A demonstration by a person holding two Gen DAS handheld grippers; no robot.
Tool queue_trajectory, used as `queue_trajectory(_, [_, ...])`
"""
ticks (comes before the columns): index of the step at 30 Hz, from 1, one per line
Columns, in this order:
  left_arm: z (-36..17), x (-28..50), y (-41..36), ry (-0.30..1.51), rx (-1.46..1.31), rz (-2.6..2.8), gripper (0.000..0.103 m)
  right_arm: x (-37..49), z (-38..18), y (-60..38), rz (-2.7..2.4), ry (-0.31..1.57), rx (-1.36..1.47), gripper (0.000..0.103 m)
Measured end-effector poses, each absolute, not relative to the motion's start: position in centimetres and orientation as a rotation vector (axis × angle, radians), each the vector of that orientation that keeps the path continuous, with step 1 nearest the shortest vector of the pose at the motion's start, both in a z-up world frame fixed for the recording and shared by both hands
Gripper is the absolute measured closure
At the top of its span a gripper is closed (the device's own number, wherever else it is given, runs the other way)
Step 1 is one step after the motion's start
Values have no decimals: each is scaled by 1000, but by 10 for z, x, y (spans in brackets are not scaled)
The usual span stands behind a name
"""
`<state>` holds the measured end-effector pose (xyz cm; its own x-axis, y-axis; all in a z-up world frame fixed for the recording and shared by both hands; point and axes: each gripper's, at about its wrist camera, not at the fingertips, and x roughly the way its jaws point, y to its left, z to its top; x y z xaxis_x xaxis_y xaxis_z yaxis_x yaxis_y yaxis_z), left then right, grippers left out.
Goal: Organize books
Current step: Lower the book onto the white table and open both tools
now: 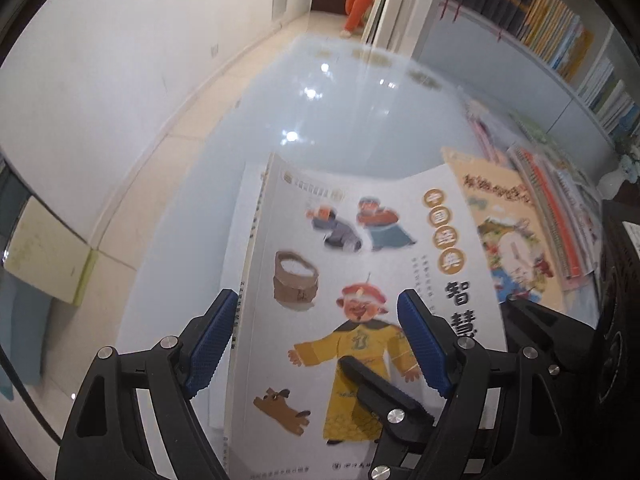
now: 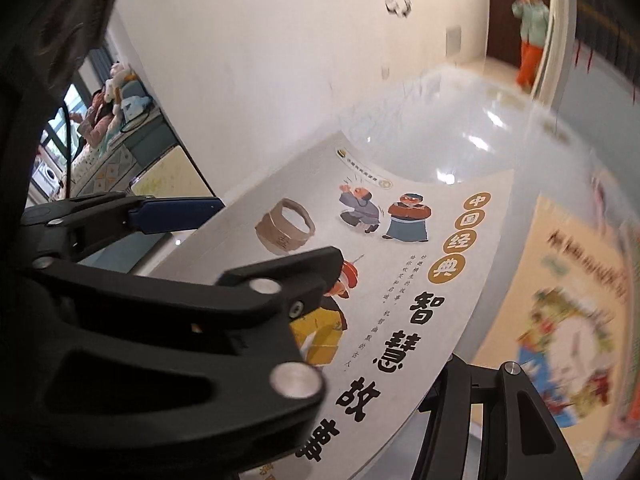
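Observation:
A pale grey picture book (image 1: pixel 360 264) with cartoon figures and Chinese title lies on a white stack (image 1: pixel 236 248) on the glossy light-blue table (image 1: pixel 340 120). My left gripper (image 1: pixel 316 340) hovers over its near end, blue pads (image 1: pixel 212 340) wide apart, open, straddling the book's left part. In the right wrist view the same book (image 2: pixel 400 248) runs between the right gripper's fingers; the right gripper (image 2: pixel 432 364) seems closed on the book's near right edge. A yellow picture book (image 1: pixel 504 224) lies to the right, also in the right wrist view (image 2: pixel 560 320).
Several spiral-bound and thin books (image 1: pixel 560 208) lie fanned at the table's right. A bookshelf (image 1: pixel 560 32) full of books stands behind them. A person in orange trousers (image 1: pixel 360 0) stands in the doorway. White wall (image 1: pixel 120 60) and tiled floor on the left.

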<state>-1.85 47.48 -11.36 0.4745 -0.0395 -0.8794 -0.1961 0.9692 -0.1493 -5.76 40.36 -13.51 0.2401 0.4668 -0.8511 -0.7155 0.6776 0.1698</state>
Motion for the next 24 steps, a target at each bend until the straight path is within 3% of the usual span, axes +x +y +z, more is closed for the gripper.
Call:
queue_trajectory(13, [-132,-16,481,1082,-220,193,24,-58,-147,412,800,1023,-317,46])
queue_trajectory(14, [-130,-16,480,1075,-200,221,24,-61,-146,414,788,1010,-346,44])
queue_trajectory(17, [-128,-17,483,1074,-204,246,23,-66,-144,413,712,948,-405,25])
queue_trajectory(22, [-114,-21,490,1040,-257,257,23,-61,-145,401,626,946,-424,21])
queue_trajectory(24, [-102,-23,494,1002,-301,262,23,-64,-137,393,597,867,-427,14])
